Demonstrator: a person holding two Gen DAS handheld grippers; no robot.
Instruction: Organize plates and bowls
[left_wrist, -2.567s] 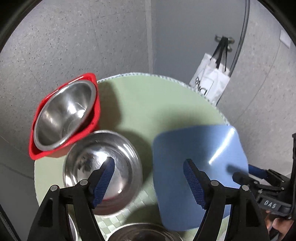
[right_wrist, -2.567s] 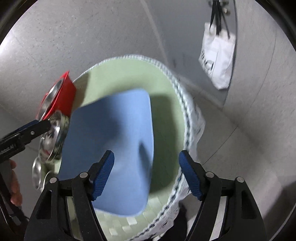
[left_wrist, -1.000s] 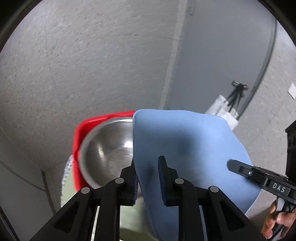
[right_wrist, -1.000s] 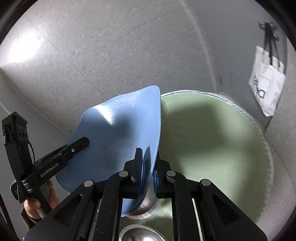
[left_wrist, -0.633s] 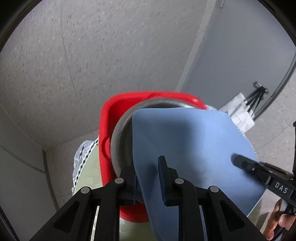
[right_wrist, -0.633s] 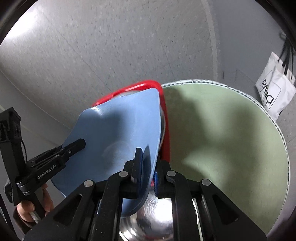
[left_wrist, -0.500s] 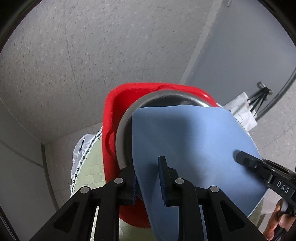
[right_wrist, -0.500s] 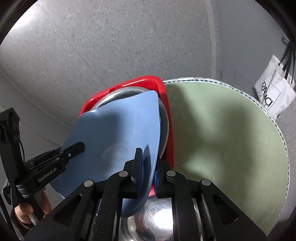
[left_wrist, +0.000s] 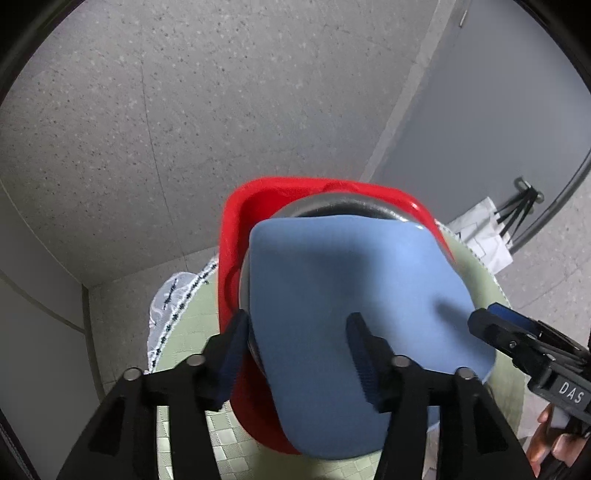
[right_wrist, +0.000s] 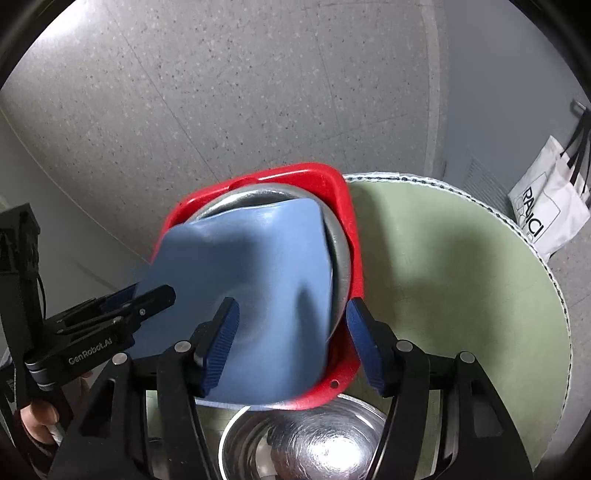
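At frame bottom my left gripper and right gripper are standing parted, jaws having just been opening, straddling the blue plate's edges without pressing. Mid-frame, it is lying over the steel bowl inside the red basin.

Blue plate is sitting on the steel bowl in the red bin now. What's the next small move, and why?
Probably back both grippers straight off. The left gripper and right gripper have just been opening, pads clear of the square blue plate, which rests on the steel bowl in the red plastic bin.
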